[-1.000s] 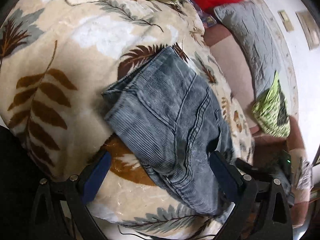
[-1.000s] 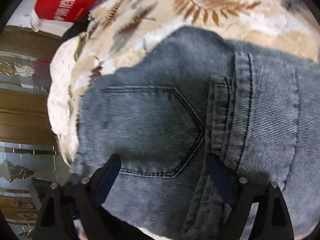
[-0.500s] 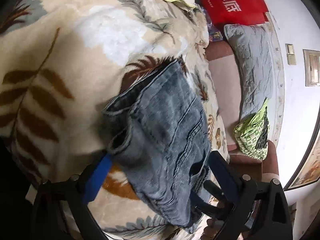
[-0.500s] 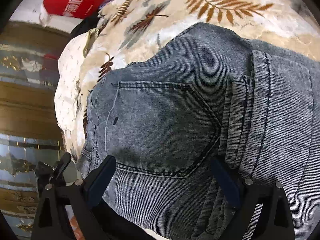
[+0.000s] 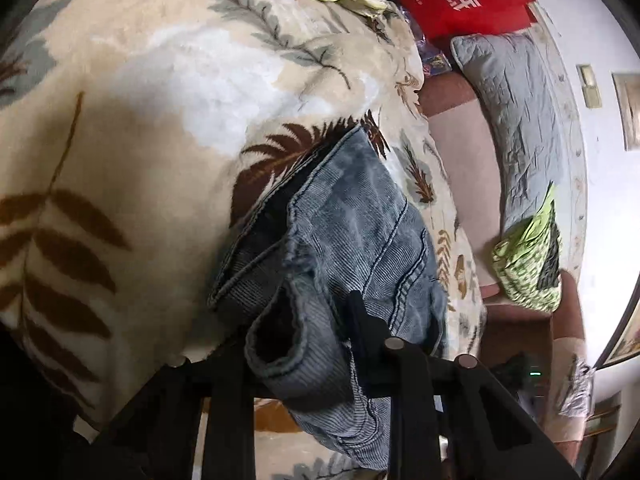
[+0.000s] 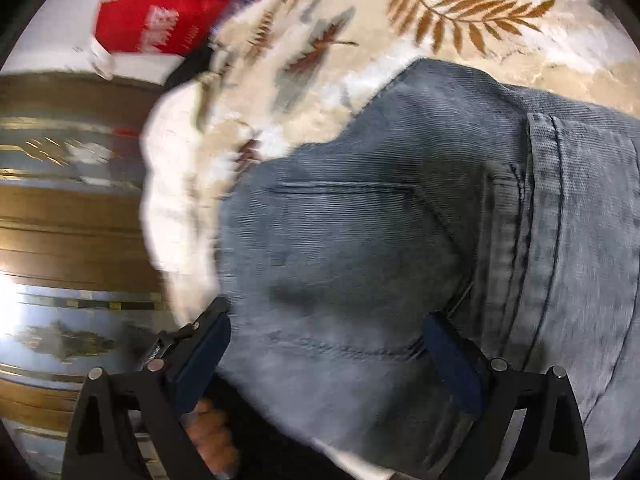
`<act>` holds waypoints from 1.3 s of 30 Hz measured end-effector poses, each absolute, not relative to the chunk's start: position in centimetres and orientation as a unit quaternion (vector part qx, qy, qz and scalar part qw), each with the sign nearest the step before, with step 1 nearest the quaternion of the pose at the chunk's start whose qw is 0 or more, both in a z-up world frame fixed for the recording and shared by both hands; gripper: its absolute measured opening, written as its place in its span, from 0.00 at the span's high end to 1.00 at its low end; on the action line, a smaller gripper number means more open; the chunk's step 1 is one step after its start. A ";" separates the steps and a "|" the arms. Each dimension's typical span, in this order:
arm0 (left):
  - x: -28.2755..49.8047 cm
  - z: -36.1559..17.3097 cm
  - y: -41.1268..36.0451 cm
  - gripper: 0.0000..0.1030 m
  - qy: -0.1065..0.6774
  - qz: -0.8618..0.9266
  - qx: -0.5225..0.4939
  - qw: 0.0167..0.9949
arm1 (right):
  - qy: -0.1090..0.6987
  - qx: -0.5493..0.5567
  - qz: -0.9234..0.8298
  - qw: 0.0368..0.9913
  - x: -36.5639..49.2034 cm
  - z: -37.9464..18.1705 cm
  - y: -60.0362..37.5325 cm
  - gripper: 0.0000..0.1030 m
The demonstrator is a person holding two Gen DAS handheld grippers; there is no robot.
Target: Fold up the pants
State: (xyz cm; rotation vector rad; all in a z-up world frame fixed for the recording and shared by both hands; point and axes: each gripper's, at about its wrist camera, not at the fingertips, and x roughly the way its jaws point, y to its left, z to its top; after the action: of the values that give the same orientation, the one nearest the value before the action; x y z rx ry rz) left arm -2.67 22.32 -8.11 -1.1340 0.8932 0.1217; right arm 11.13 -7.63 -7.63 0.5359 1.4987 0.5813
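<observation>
Left gripper: jaws closing on the bunched leg hems of the pants, fabric between them. Right gripper: jaws spread wide, opening, straddling the seat near the back pocket without pinching it. The pants lie folded lengthwise on a leaf-print blanket over a bed. The denim looks heavy, limp and thick at its seams; hems and waistband probably offer the firmest holds.
</observation>
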 end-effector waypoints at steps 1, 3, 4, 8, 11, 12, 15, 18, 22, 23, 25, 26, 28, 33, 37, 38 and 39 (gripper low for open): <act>-2.7 -8.0 22.3 0.75 0.409 0.057 -0.513 0.753 | 0.658 0.242 0.255 0.666 11.1 -7.4 -7.8 0.03; -2.6 -7.6 22.0 0.75 0.409 0.061 -0.495 0.764 | 0.656 0.239 0.258 0.668 11.0 -5.8 -7.8 0.03; -2.6 -7.5 21.9 0.75 0.410 0.065 -0.488 0.768 | 0.650 0.240 0.269 0.669 10.9 -5.1 -7.7 0.03; -2.4 -6.2 20.7 0.78 0.415 0.083 -0.433 0.796 | 0.642 0.214 0.255 0.691 10.9 -5.5 -7.2 0.03; -2.2 -4.5 19.2 0.80 0.415 0.098 -0.367 0.827 | 0.639 0.191 0.258 0.699 10.3 -6.1 -6.7 0.03; -2.1 -4.0 18.8 0.80 0.415 0.101 -0.351 0.833 | 0.640 0.187 0.259 0.698 10.1 -5.6 -6.6 0.03; -2.1 -2.8 17.7 0.81 0.409 0.107 -0.314 0.850 | 0.624 0.215 0.270 0.701 9.6 -4.8 -7.4 0.03; -1.9 -2.2 17.0 0.81 0.408 0.111 -0.293 0.858 | 0.636 0.208 0.265 0.695 9.6 -6.2 -7.6 0.03; -1.8 -1.7 16.5 0.81 0.408 0.115 -0.275 0.863 | 0.634 0.207 0.271 0.694 9.7 -5.2 -7.3 0.03; -2.0 -1.7 16.6 0.81 0.409 0.116 -0.274 0.863 | 0.630 0.219 0.278 0.691 9.8 -4.8 -7.4 0.03; -2.0 -1.6 16.5 0.81 0.409 0.117 -0.269 0.864 | 0.616 0.223 0.280 0.701 9.9 -4.2 -7.7 0.03; -1.8 -1.6 16.4 0.81 0.410 0.118 -0.267 0.864 | 0.617 0.220 0.274 0.704 10.1 -4.5 -7.7 0.03; -1.7 -1.6 16.3 0.81 0.411 0.118 -0.268 0.863 | 0.637 0.212 0.264 0.692 10.7 -6.3 -7.2 0.02; -1.8 -1.8 16.5 0.81 0.410 0.117 -0.270 0.863 | 0.609 0.186 0.286 0.716 11.4 -3.0 -7.0 0.04; -1.9 -2.2 16.9 0.81 0.410 0.112 -0.277 0.862 | 0.575 0.176 0.233 0.764 14.5 -0.7 -9.8 0.04; -1.8 -2.3 17.0 0.81 0.411 0.111 -0.279 0.861 | 0.575 0.167 0.220 0.770 15.4 -0.6 -10.1 0.04; -1.8 -2.4 17.0 0.81 0.411 0.110 -0.280 0.860 | 0.574 0.143 0.203 0.780 16.4 -0.7 -10.3 0.04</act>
State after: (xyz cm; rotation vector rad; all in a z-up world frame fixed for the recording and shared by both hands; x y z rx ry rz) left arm -1.82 17.02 -2.39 -0.5876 0.8636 0.2307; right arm 16.44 -10.31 -0.67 0.3095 1.2398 0.4389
